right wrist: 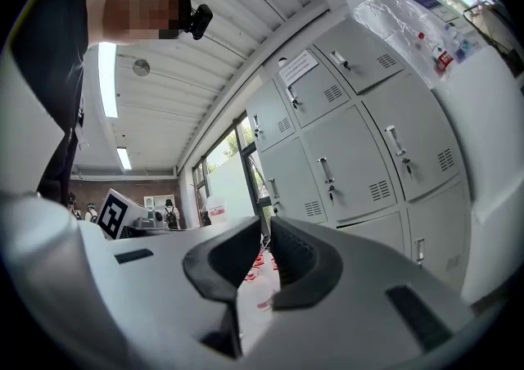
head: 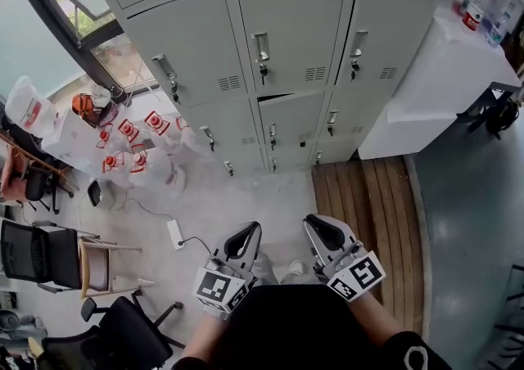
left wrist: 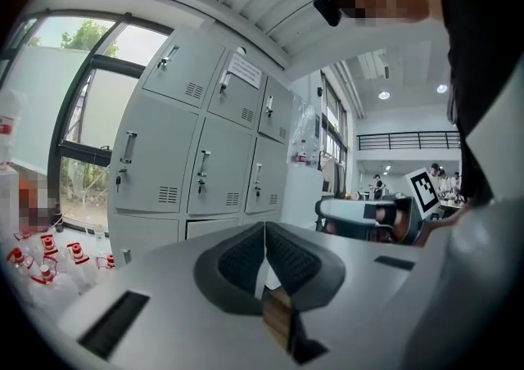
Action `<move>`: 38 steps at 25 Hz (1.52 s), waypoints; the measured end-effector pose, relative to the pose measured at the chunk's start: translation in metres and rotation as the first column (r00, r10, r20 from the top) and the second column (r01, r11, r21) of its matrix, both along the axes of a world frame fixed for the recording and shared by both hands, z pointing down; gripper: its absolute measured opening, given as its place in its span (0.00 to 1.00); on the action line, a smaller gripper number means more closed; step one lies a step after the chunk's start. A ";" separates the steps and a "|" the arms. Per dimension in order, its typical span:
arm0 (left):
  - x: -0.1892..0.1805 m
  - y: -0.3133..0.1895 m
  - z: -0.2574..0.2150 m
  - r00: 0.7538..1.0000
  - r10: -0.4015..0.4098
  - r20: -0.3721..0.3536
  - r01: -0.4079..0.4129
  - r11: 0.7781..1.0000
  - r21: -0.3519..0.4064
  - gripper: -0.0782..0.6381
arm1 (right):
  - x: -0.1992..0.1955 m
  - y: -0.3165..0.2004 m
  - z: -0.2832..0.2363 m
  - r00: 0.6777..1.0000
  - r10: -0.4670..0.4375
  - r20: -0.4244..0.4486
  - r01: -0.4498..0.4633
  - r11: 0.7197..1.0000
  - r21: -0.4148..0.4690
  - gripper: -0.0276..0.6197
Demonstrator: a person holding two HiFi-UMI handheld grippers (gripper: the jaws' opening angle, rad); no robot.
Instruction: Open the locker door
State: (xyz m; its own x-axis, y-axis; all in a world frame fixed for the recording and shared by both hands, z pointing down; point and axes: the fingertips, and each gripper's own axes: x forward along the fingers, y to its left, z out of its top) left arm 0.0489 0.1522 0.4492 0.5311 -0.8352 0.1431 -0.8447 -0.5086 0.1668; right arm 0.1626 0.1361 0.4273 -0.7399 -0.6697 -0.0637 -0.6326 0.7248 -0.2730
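Head view: left gripper [head: 242,240] and right gripper [head: 326,232] are hanging low by the person's body, well apart from the lockers [head: 291,33] ahead. Probably the approach step: one gripper needs opening and lining up square on a door handle [head: 261,47] before pulling.

Left gripper view: jaws are pressing together with nothing between. The grey doors are looking closed, with vertical handles and vent slots.

Right gripper view: jaws are sitting closed and empty. The lockers are showing at right, one carrying a paper label [right wrist: 296,68].
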 end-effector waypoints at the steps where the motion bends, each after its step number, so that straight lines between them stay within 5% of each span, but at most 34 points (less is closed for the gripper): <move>1: -0.003 -0.005 0.002 1.000 0.000 -0.005 0.000 1.000 0.002 0.14 | -0.003 -0.005 0.002 1.000 0.000 -0.005 0.000 1.000 -0.006 0.12; 22: -0.142 -0.181 -0.002 0.994 0.102 -0.039 -0.101 0.995 0.024 0.14 | -0.125 -0.184 -0.012 0.988 0.142 -0.067 -0.140 0.989 0.037 0.12; 28: -0.157 -0.212 -0.008 0.992 0.121 -0.035 -0.120 0.992 0.036 0.14 | -0.136 -0.225 -0.022 0.977 0.181 -0.109 -0.174 0.982 0.069 0.13; 38: -0.153 -0.247 -0.017 0.999 0.030 -0.041 -0.029 0.999 0.031 0.14 | -0.123 -0.294 -0.029 0.974 0.168 -0.151 -0.155 0.984 0.093 0.13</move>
